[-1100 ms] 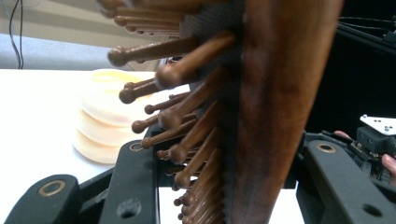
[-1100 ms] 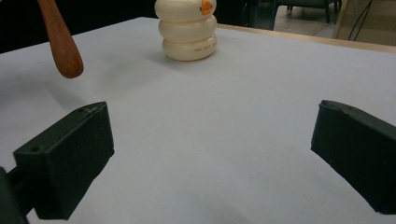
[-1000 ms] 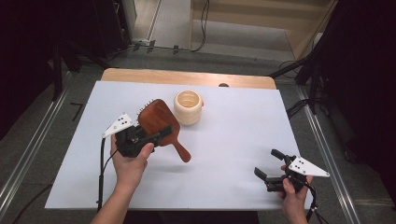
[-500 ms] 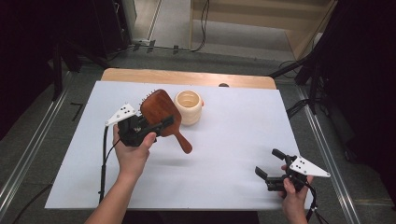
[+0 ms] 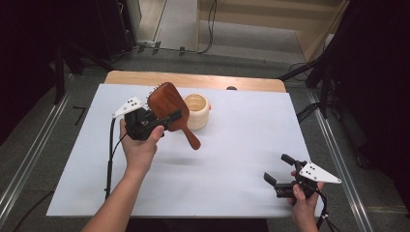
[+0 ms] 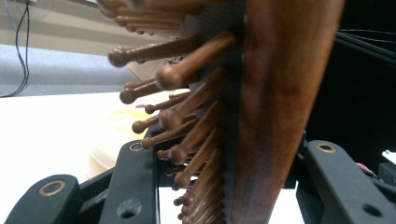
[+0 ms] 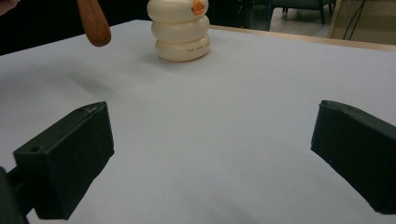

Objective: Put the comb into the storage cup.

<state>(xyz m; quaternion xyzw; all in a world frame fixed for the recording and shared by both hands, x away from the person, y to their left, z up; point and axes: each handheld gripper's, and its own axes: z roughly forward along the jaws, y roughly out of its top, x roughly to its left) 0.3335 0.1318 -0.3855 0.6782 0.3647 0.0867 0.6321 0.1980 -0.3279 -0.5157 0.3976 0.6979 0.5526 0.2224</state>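
Note:
A brown wooden hairbrush (image 5: 168,104) hangs in the air above the white table sheet (image 5: 232,145), its handle sloping down to the right. My left gripper (image 5: 170,118) is shut on the brush head; in the left gripper view its black jaws clamp the wooden back (image 6: 275,116) and the bristle side, with knobbed bristles (image 6: 187,116) pointing left. A cream ribbed cup (image 5: 197,110) stands just right of the brush. In the right gripper view the cup (image 7: 181,29) is far ahead and the brush handle tip (image 7: 93,21) is at the top left. My right gripper (image 5: 280,170) rests open near the front right of the table, nothing between its jaws.
A wooden strip (image 5: 193,79) borders the table's far edge, with a small dark knob (image 5: 231,88) on it. Metal rails (image 5: 29,159) run along both sides. Cables (image 5: 111,159) trail from each gripper. Dark stands and floor lie beyond the table.
My left hand has lifted the hairbrush up and away from me, toward the cup. The right gripper has stayed in place, open.

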